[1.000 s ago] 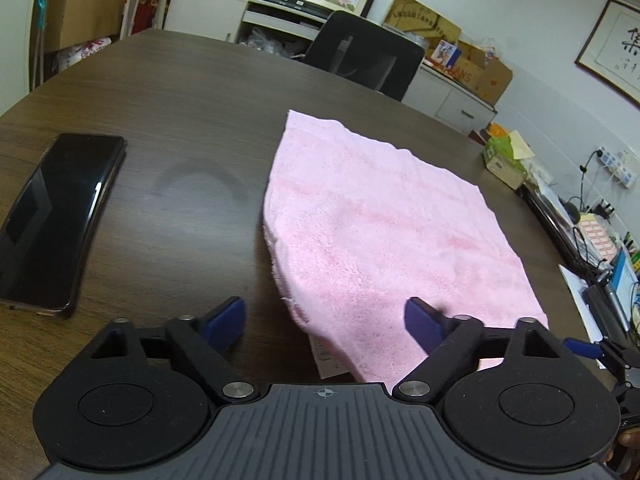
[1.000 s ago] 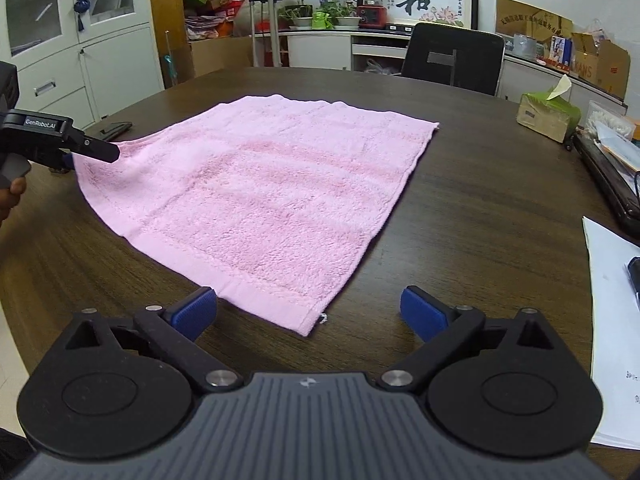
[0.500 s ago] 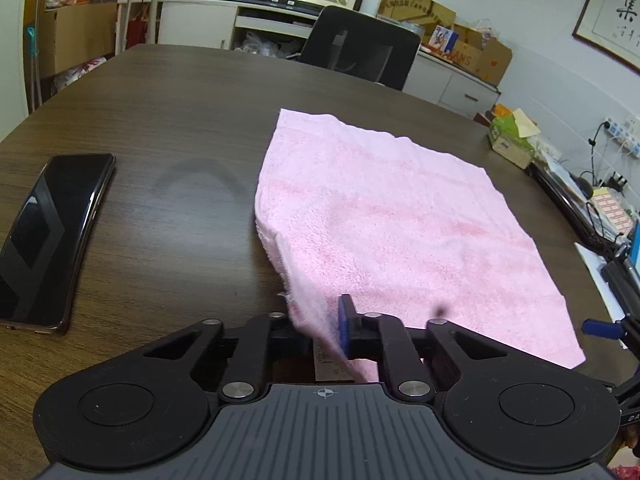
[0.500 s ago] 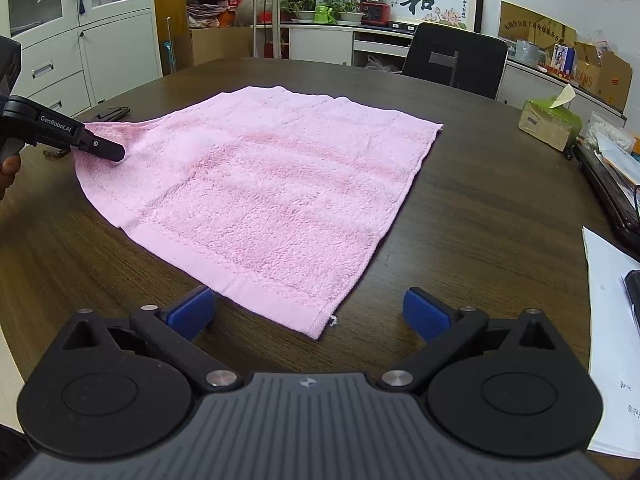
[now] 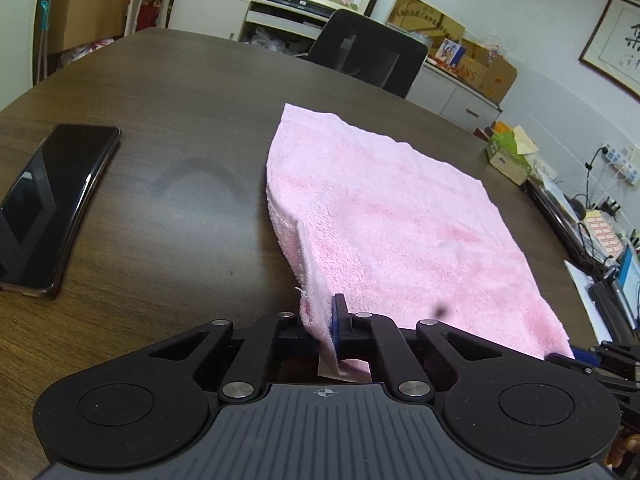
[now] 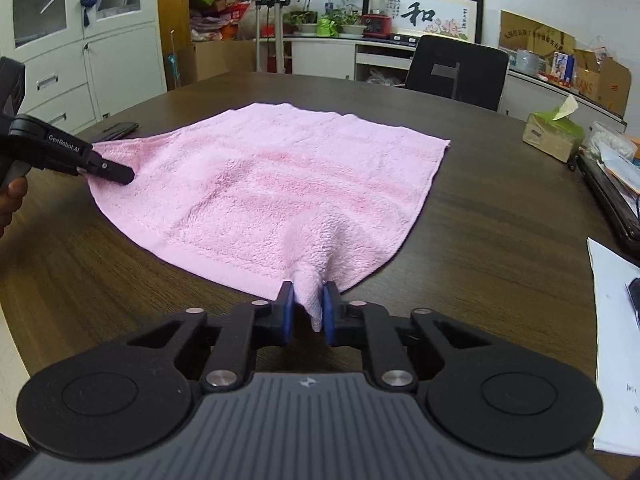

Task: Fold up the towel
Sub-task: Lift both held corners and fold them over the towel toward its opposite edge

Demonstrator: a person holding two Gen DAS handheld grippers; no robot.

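Note:
A pink towel [image 5: 384, 216] [image 6: 280, 184] lies spread on the dark wooden table [image 5: 168, 92]. My left gripper [image 5: 326, 322] is shut on its near left corner, and the cloth rises slightly into the jaws. In the right wrist view the same left gripper [image 6: 120, 174] pinches that corner at the far left, with a hand behind it. My right gripper [image 6: 307, 306] has its jaws closing on the near right corner. A bunched tuft of towel is squeezed between the blue pads [image 6: 286, 308]. The right gripper's tip [image 5: 564, 358] shows at the towel's edge in the left wrist view.
A black phone [image 5: 52, 208] lies on the table left of the towel. A green tissue box [image 6: 554, 136] and a black office chair [image 6: 456, 72] stand at the far side. White papers [image 6: 616, 320] lie at the right edge.
The left jaws went from open to shut on the towel's corner. After that the right jaws closed on the other near corner, bunching the cloth. Neither hand shifted much.

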